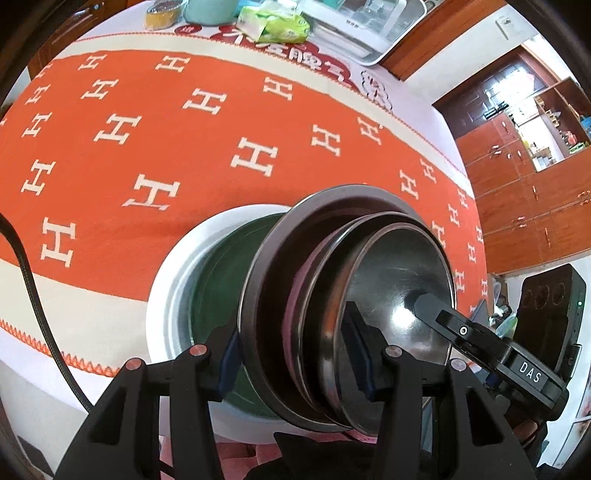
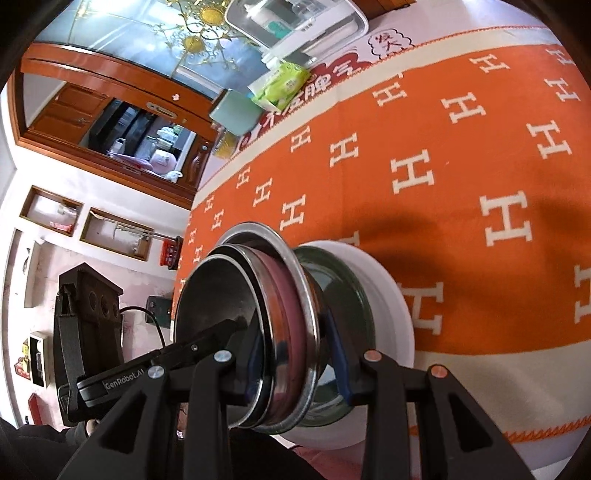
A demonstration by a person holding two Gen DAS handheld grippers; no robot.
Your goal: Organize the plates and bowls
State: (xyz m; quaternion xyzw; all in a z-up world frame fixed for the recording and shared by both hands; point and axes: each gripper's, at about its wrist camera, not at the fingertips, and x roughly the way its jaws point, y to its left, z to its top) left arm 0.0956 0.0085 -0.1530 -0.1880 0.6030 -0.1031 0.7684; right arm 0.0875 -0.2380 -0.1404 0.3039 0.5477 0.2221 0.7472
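Tongs, left [image 1: 295, 354] and right [image 2: 297, 354], both clamped across nested bowl stack [image 1: 332, 295] rims, above orange cloth [image 1: 147, 147].

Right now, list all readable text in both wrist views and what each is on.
"DAS": white label on the black right gripper body, left wrist view.
"GenRobot.AI", end cut off: label on the black left gripper body, right wrist view.
"H", repeated in white: orange woven tablecloth.
Large red Chinese characters on the white plastic table cover: partly hidden, not reliably readable.
Print on the green tissue pack: too blurred.
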